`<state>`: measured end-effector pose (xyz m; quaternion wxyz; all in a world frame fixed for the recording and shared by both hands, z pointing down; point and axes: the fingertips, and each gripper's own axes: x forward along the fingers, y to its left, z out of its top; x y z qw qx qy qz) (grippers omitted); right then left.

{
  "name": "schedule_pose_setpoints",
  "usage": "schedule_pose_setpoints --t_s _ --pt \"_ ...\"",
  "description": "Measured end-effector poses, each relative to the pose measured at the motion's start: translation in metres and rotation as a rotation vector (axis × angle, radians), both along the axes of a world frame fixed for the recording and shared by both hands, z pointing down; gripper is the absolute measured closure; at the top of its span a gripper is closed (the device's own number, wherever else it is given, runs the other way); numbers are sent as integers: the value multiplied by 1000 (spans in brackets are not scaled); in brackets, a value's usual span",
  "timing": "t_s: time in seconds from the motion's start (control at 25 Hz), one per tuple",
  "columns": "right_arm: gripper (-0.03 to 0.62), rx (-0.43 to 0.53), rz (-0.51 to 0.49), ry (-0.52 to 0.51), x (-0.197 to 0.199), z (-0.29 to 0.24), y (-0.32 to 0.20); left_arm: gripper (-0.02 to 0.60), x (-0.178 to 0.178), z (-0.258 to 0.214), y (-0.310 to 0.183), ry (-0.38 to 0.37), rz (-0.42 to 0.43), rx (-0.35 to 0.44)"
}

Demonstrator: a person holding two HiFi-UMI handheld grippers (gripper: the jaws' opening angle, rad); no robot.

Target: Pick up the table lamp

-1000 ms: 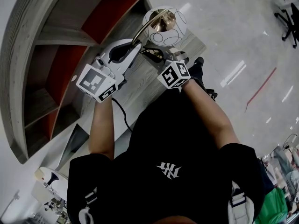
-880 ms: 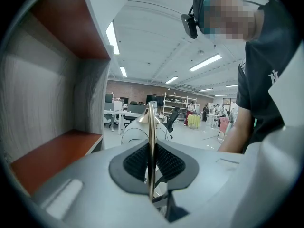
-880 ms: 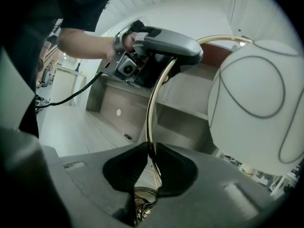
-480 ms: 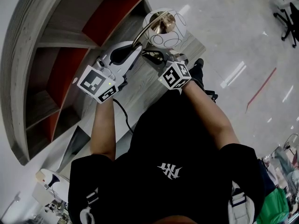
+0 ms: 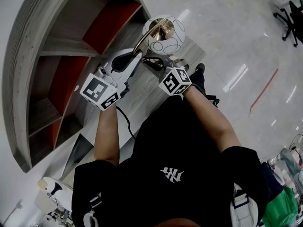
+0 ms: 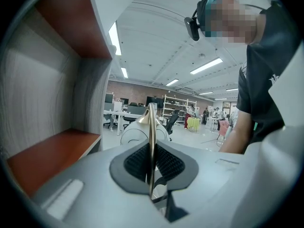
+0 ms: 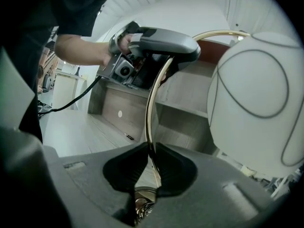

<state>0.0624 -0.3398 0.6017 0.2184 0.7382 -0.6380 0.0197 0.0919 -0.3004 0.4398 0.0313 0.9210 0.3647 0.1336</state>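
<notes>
The table lamp has a white globe shade (image 5: pixel 163 34) with black line drawing and a thin curved brass stem (image 5: pixel 141 40). It stands on the wooden top beside the shelf. My left gripper (image 5: pixel 134 56) is shut on the upper stem (image 6: pixel 151 141), which runs straight up between its pads. The right gripper (image 5: pixel 160 66) sits lower, near the lamp's foot. Its jaws are closing, and the stem (image 7: pixel 153 103) is pinched between the pads just above the brass base (image 7: pixel 141 204). In the right gripper view the shade (image 7: pixel 259 99) hangs at the right and the left gripper (image 7: pixel 166 56) grips above.
A curved grey shelf unit (image 5: pixel 71 65) with red-backed compartments stands at the left, close behind the lamp. A black cable (image 5: pixel 124 119) trails from the left gripper over the wooden top (image 5: pixel 142 96). An office chair (image 5: pixel 289 15) stands far off on the glossy floor.
Both grippers and the lamp stay where they were; only the head view has shifted slightly.
</notes>
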Motion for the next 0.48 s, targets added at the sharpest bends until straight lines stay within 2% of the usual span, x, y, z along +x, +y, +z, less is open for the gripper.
schedule_pose_setpoints --t_s 0.48 --pt "548 8 -3 30 -5 -6 0 565 0 -7 6 62 -13 -21"
